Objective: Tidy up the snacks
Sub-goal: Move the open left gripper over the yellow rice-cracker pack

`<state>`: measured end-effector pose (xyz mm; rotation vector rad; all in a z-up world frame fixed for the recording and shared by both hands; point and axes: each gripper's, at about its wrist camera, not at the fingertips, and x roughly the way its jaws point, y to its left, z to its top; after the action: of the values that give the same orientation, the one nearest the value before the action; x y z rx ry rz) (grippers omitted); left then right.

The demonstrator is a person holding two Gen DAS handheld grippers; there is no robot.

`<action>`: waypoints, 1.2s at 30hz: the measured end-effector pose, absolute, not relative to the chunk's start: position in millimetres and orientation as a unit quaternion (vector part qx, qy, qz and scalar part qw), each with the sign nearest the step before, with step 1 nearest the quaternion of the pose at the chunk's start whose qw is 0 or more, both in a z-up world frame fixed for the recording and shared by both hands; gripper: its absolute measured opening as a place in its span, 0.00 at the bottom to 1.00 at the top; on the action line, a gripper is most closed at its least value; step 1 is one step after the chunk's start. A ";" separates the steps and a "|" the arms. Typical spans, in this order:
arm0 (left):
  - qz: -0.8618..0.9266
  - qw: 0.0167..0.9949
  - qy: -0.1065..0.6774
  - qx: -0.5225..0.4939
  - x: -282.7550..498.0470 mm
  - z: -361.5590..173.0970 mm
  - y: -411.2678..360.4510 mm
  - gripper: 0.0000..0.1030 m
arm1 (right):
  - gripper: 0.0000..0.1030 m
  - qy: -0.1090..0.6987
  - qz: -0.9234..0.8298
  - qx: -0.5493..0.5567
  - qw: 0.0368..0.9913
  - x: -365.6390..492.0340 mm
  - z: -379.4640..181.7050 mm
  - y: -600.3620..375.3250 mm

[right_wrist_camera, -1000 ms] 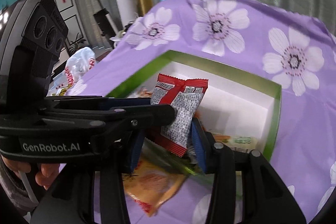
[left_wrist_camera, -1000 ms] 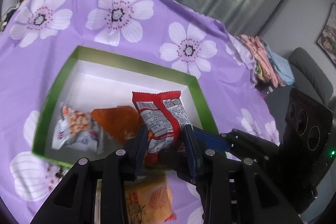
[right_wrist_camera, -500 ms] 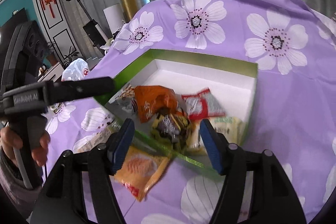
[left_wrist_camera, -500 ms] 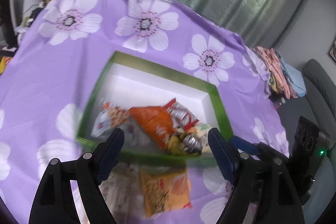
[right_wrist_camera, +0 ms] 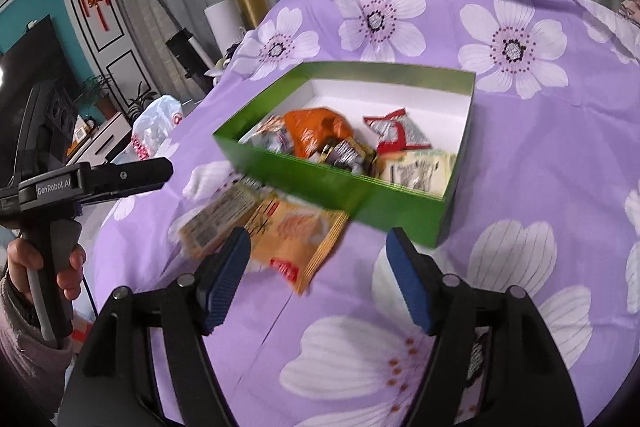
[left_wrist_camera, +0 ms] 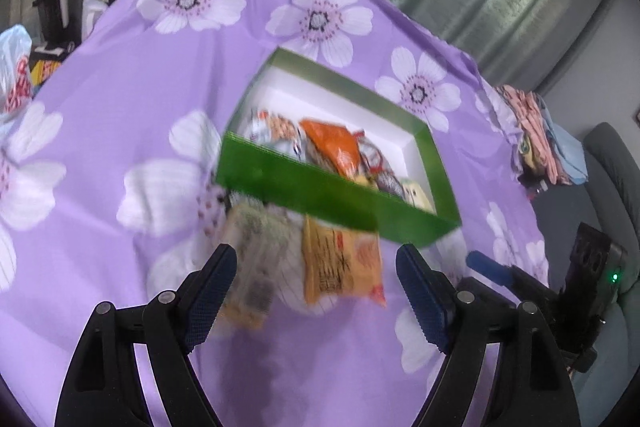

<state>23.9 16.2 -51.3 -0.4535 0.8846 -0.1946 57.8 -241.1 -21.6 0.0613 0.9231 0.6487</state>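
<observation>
A green box with a white inside holds several snack packets, among them an orange packet and a red-and-white packet. Two packets lie on the purple cloth in front of it: an orange-yellow packet and a tan packet. They also show in the right wrist view, the orange-yellow packet beside the tan packet. My left gripper is open and empty above these two. My right gripper is open and empty, just near the orange-yellow packet. The box shows in the right wrist view.
The table wears a purple cloth with white flowers. The left handle and hand sit at the left of the right wrist view. A white plastic bag lies off the table's left edge. Folded cloths lie at the far right.
Both grippers opened and let go of the red-and-white packet, which now lies in the box. Both have pulled back from the box toward the two packets on the cloth.
</observation>
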 end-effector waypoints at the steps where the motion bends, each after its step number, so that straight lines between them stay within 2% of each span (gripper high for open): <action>1: -0.095 0.874 0.426 -0.213 20.0 -51.6 12.3 0.79 | 0.69 0.437 0.310 0.028 0.844 54.9 -21.5 -239.9; 16: -0.082 0.880 0.429 -0.186 2.2 -49.0 0.7 0.79 | 0.69 0.453 0.336 -0.003 0.826 55.7 -31.3 -217.6; 36: -0.098 0.870 0.451 -0.170 50.9 -85.1 -16.3 0.79 | 0.69 0.486 0.331 -0.015 0.809 73.5 -66.1 -207.1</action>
<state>50.9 -16.3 -85.1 -0.3558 0.9440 -0.2049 73.5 -207.1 -66.1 -0.0319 1.0392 0.7068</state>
